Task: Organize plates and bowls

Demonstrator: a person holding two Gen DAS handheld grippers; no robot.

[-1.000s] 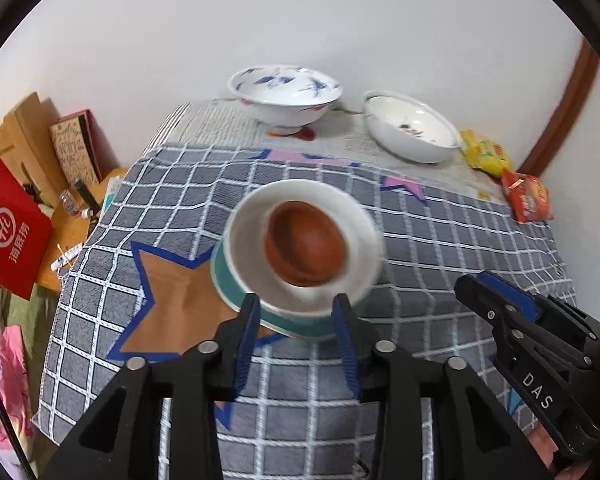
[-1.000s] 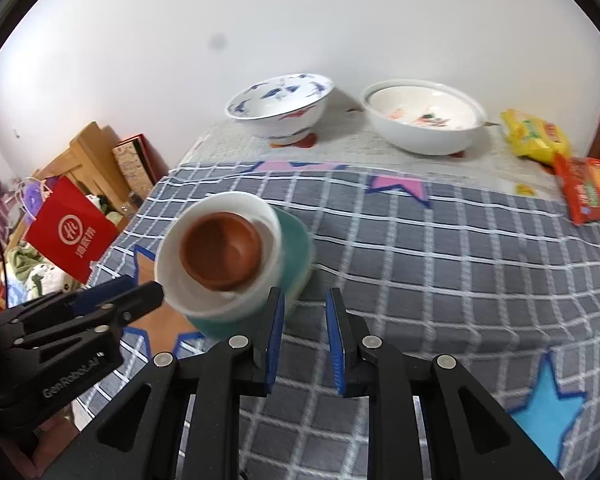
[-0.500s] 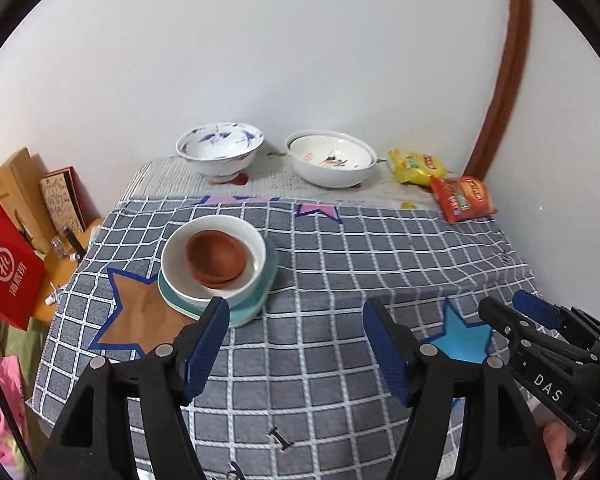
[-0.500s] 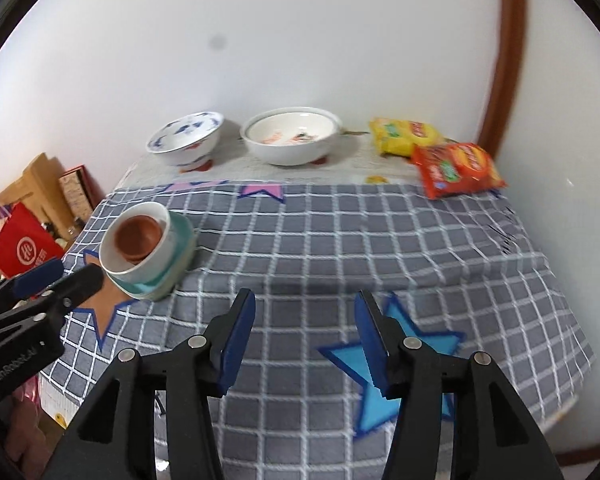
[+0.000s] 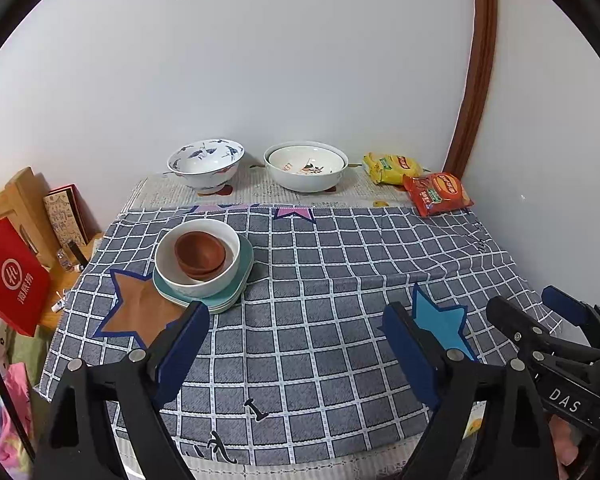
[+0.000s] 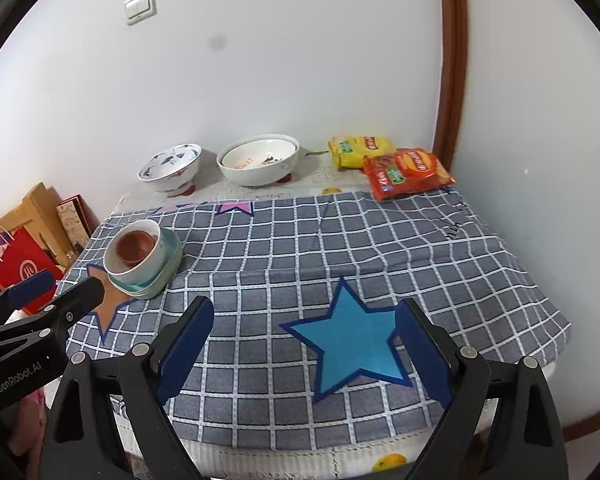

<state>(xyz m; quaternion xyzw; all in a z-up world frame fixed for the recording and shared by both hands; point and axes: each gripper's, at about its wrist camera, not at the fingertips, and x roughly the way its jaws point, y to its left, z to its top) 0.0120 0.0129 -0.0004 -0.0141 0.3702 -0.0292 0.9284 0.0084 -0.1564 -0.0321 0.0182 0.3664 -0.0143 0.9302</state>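
A stack stands on the left of the checked tablecloth (image 5: 340, 280): a brown bowl (image 5: 200, 254) inside a white bowl (image 5: 166, 268) on teal plates (image 5: 246, 266). The right wrist view shows the same brown bowl (image 6: 134, 246) and teal plates (image 6: 172, 266). At the back stand a blue-patterned bowl (image 5: 206, 164) and a wide white bowl (image 5: 306, 170). My left gripper (image 5: 296, 316) hangs well back from the stack, its jaws opening with nothing between them. My right gripper (image 6: 305, 312) hovers over the blue star, its jaws also opening and empty.
A yellow snack bag (image 5: 392, 168) and a red snack bag (image 5: 438, 194) lie at the back right by the wall corner. Beyond the table's left edge are a red paper bag (image 5: 14, 276), books and wooden boxes. The table's front edge is just below both grippers.
Both grippers have drawn back and upward from the stack and their jaws have spread wide. The stack has stayed in place on the cloth.
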